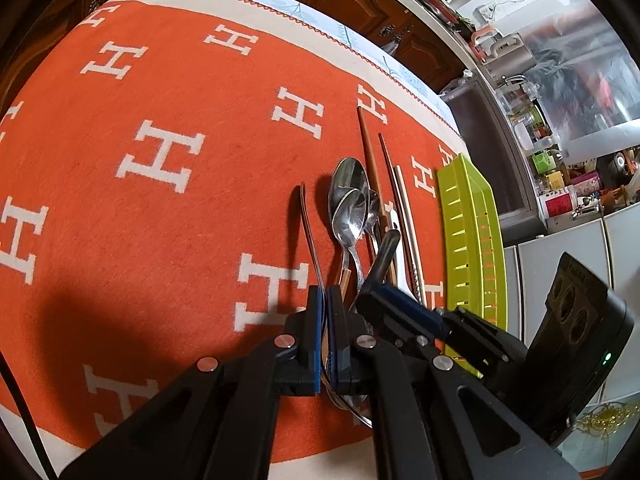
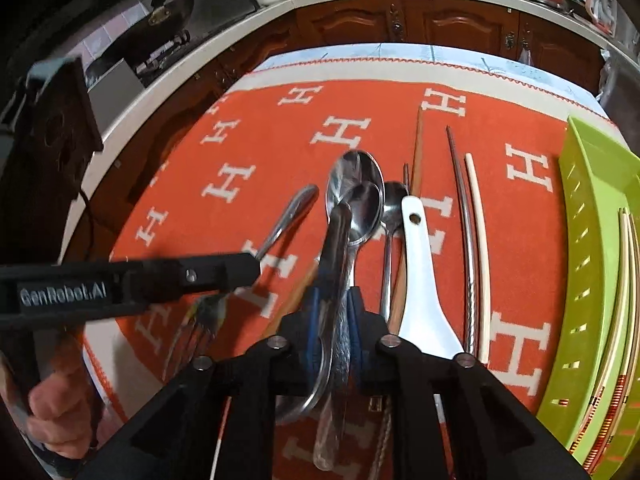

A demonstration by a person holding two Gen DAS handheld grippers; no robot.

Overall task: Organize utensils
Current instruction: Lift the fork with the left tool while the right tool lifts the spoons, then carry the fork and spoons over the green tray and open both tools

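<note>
Left wrist view: my left gripper (image 1: 327, 316) clenched on thin metal utensil (image 1: 309, 236), handle lifted above orange cloth (image 1: 160, 92). Spoons (image 1: 349, 204) and chopsticks (image 1: 394, 208) lie just right; green tray (image 1: 472, 232) farther right.

Right wrist view: my right gripper (image 2: 335, 312) grasps steel handle (image 2: 338, 248), pointing far along spoon pile. White ceramic spoon (image 2: 416, 272) just right; tray (image 2: 588, 248) at right edge, chopsticks already inside. I judge best: lift straight clear of pile, carry right, lay parallel to tray's length.

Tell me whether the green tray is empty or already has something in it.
Not empty. In the right wrist view, the green tray already holds a few chopsticks lying lengthwise along its floor.
</note>
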